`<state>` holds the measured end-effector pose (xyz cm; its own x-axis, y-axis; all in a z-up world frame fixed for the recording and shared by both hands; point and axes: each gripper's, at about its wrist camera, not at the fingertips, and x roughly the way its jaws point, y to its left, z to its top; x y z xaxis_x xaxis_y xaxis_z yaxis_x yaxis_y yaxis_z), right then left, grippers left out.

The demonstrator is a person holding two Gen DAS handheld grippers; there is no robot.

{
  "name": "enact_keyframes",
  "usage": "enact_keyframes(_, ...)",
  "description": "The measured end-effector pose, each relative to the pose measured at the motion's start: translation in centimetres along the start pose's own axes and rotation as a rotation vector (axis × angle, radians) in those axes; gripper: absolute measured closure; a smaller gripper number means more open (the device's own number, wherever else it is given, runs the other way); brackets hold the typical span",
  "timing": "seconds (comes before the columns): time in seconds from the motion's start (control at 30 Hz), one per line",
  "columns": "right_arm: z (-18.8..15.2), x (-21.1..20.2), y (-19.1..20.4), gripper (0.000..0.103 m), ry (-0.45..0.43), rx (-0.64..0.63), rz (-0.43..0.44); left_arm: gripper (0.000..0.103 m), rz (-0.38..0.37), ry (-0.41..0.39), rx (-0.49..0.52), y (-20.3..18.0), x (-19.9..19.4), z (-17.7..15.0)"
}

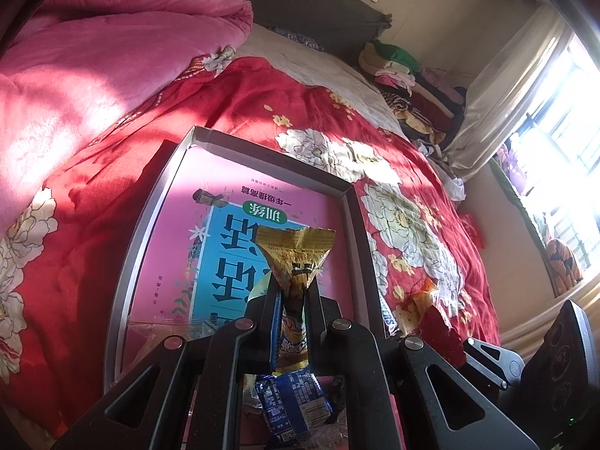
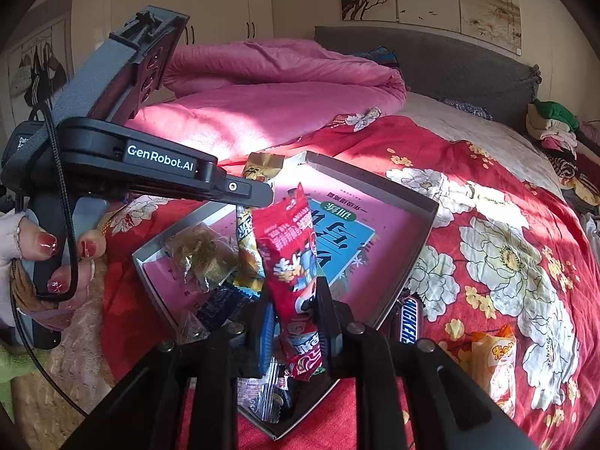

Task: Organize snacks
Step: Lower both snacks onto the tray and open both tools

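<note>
A shallow grey box (image 1: 270, 154) with a pink and blue printed bottom lies on the red flowered bedspread. My left gripper (image 1: 294, 292) is shut on a yellow snack packet (image 1: 296, 255) and holds it upright over the box. In the right wrist view the left gripper (image 2: 258, 191) comes in from the left with that yellow packet (image 2: 262, 165) pinched at its tips. My right gripper (image 2: 296, 292) is shut on a red snack packet (image 2: 288, 255) above the near corner of the box (image 2: 375, 176). A blue packet (image 1: 296, 401) and a clear bag of golden sweets (image 2: 198, 255) lie inside.
A Snickers bar (image 2: 408, 318) and an orange packet (image 2: 495, 363) lie on the bedspread to the right of the box. A folded pink quilt (image 2: 270, 90) fills the far left of the bed. Piled clothes (image 2: 551, 123) sit at the far right. A hand (image 2: 48, 255) grips the left gripper's handle.
</note>
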<state>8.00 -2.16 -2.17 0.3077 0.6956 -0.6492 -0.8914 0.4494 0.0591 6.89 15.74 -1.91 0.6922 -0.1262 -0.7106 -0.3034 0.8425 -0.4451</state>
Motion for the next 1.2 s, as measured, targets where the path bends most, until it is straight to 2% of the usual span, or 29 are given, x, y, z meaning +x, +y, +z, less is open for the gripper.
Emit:
enact_keyframes(0.17,0.0,-0.6,-0.2,0.073,-0.014,0.019,0.014,0.09,0.001,0.001,-0.026,0.5,-0.1,0.0)
enact_keyframes(0.27,0.0,-1.1,-0.6,0.071,-0.025,0.032,0.013,0.083,0.003,-0.009,-0.033,0.5,-0.3,0.1)
enact_keyframes(0.37,0.0,-1.6,-1.0,0.071,-0.037,0.044,0.001,0.073,-0.004,-0.026,-0.035,0.5,-0.6,0.3)
enact_keyframes(0.43,0.0,-2.0,-1.4,0.069,-0.045,0.056,-0.007,0.058,-0.006,-0.037,-0.032,0.4,-0.9,0.4)
enact_keyframes(0.6,-0.1,-3.1,-2.8,0.065,-0.069,0.089,-0.039,0.054,-0.003,-0.075,-0.02,0.1,-1.8,0.7)
enact_keyframes(0.83,-0.7,-5.4,-5.8,0.06,-0.102,0.167,-0.095,0.046,-0.044,-0.153,0.0,-0.9,-3.7,1.3)
enact_keyframes(1.0,-1.4,-7.2,-8.4,0.058,-0.124,0.231,-0.144,0.045,-0.063,-0.144,0.041,-2.6,-3.8,1.1)
enact_keyframes(1.2,-2.3,-9.2,-11.0,0.055,-0.15,0.295,-0.196,0.039,-0.104,-0.105,0.097,-5.6,-3.4,0.5)
